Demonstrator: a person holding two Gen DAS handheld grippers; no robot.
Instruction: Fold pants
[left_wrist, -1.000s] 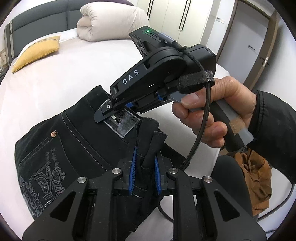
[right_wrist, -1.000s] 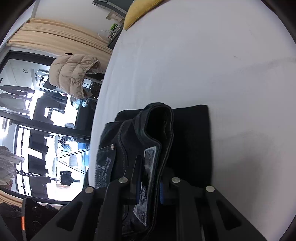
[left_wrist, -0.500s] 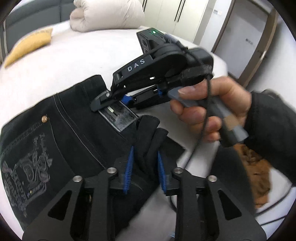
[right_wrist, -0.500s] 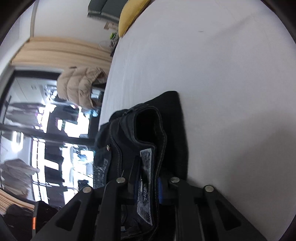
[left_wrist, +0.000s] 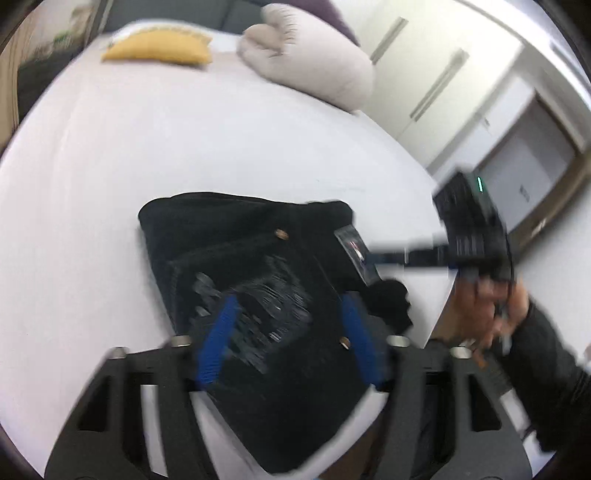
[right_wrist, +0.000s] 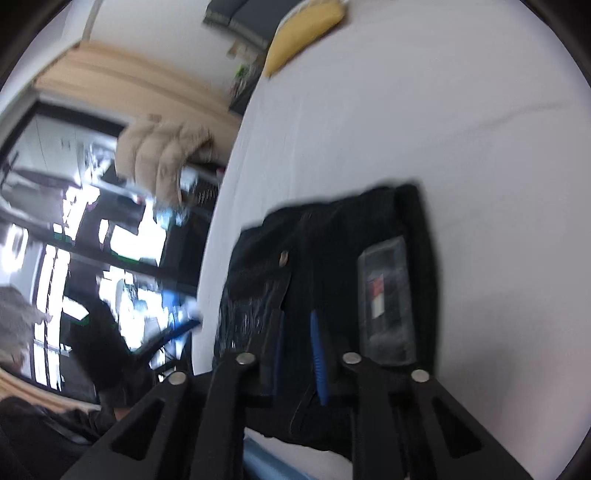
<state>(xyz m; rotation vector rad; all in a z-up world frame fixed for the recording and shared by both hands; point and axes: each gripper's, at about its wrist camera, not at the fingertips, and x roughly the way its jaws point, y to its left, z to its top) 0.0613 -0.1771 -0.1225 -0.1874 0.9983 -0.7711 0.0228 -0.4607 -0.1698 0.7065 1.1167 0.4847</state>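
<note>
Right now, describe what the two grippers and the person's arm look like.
Both the left gripper and the right gripper have black angular frames with cut-out openings, silver round pins and blue-lined fingers. In the left view, the right gripper's black body shows a small green light, and the person wears a dark sleeve.

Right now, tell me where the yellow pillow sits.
Left wrist view: yellow pillow lies upper left, at the bed's far end, left of the rolled duvet.

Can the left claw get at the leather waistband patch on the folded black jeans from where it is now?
Probably yes. The left claw, jaws opening with nothing gripped, hovers over the jeans; the patch lies exposed just ahead and right. The right claw beside it may crowd it.
</note>
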